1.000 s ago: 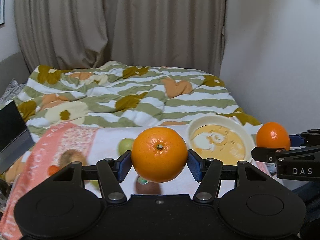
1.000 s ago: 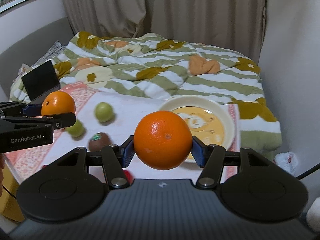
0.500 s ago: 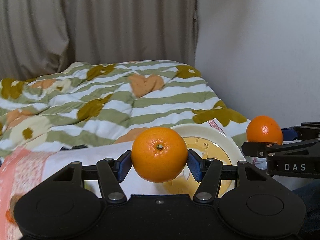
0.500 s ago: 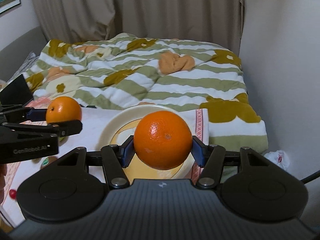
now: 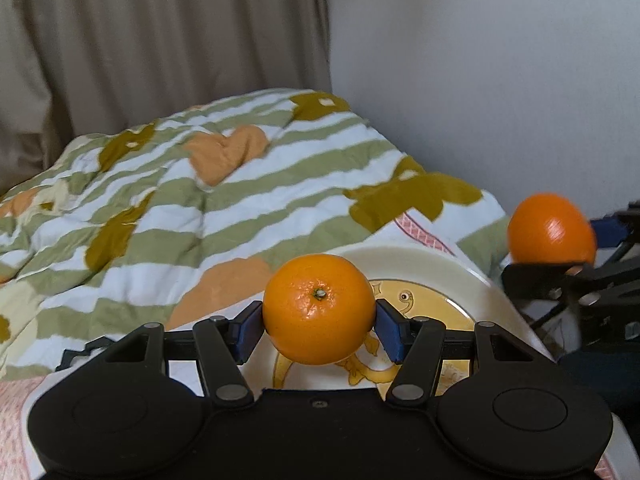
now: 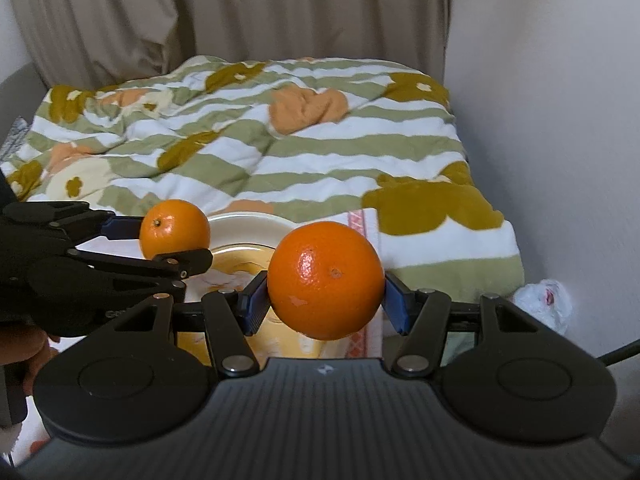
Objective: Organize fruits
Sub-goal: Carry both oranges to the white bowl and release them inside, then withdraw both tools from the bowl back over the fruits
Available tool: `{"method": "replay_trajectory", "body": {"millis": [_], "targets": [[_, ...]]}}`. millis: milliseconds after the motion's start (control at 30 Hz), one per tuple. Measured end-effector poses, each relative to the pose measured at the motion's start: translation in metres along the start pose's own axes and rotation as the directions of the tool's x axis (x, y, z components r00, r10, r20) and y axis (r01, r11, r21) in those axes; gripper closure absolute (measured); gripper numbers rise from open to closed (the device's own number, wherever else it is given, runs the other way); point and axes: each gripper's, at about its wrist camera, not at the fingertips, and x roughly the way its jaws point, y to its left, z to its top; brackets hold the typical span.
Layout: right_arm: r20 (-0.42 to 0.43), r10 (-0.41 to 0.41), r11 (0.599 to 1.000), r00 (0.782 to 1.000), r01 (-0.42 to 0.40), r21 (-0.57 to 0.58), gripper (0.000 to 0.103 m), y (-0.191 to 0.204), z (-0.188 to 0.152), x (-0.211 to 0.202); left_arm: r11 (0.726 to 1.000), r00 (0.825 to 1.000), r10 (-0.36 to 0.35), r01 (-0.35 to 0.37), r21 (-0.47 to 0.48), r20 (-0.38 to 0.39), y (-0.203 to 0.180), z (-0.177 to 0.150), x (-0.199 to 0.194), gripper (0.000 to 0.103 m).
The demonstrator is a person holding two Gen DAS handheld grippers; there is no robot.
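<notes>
My left gripper [image 5: 319, 320] is shut on an orange [image 5: 319, 307] and holds it above the near edge of a cream plate with a yellow picture [image 5: 436, 268]. My right gripper [image 6: 325, 302] is shut on a second orange [image 6: 325, 279], held in the air above the plate's right side [image 6: 256, 226]. The left gripper and its orange [image 6: 175, 229] show at the left of the right wrist view. The right gripper's orange [image 5: 551, 227] shows at the right edge of the left wrist view. The other fruits are out of sight.
The plate lies on a white and pink cloth [image 6: 362, 224] in front of a bed with a green-striped quilt [image 6: 248, 136]. A white wall [image 5: 480, 60] is close on the right, beige curtains [image 6: 240, 12] behind. A white plastic bag [image 6: 544, 300] lies on the floor at right.
Both grippers have swung right and closer to the plate, each still gripping its orange. The loose fruits and the laptop have left view.
</notes>
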Motion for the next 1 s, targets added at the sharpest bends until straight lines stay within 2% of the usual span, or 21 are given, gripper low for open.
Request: {"method": "replay_trajectory", "body": {"millis": [200,367,400,433,500,667,900,1000], "targets": [[-0.013,-0.025,0.999,1.0,0.025,0.032,0.029,-0.012,-0.002,0.005,0.998,0.999,-0.011,0.013,0.057,-0.031,-0.008,-0.002,0.026,0.039],[-0.015,-0.041,0.998,0.999,0.041,0.047,0.029,-0.018,-0.002,0.006,0.995,0.999,0.008,-0.005,0.102,-0.032,-0.015,-0.004,0.035,0.039],[-0.017,-0.045,0.998,0.999,0.046,0.051,0.029,-0.018,-0.002,0.007,0.994,1.0,0.008,-0.005,0.105,-0.025,-0.015,-0.004,0.035,0.035],[-0.018,-0.046,0.997,0.999,0.047,0.055,0.029,-0.019,-0.001,0.006,0.994,1.0,0.011,-0.01,0.109,-0.006,-0.015,-0.003,0.033,0.02],[-0.016,-0.046,0.997,0.999,0.046,0.06,0.029,-0.02,0.0,0.006,0.994,1.0,0.014,-0.017,0.111,0.022,-0.015,-0.001,0.026,0.0],[-0.002,-0.043,0.998,0.999,0.043,0.046,0.029,-0.018,0.005,0.001,0.995,0.999,0.02,-0.023,0.101,0.031,-0.007,-0.001,0.007,0.0],[-0.01,-0.011,1.0,1.0,0.011,-0.006,0.029,-0.008,0.009,0.005,0.997,0.998,0.061,-0.06,0.051,-0.01,0.01,-0.012,-0.016,0.0],[-0.027,0.008,0.999,1.0,-0.009,-0.038,0.029,0.002,0.009,0.014,0.998,0.998,0.056,-0.056,0.013,-0.036,0.019,-0.018,-0.025,0.0]]}}
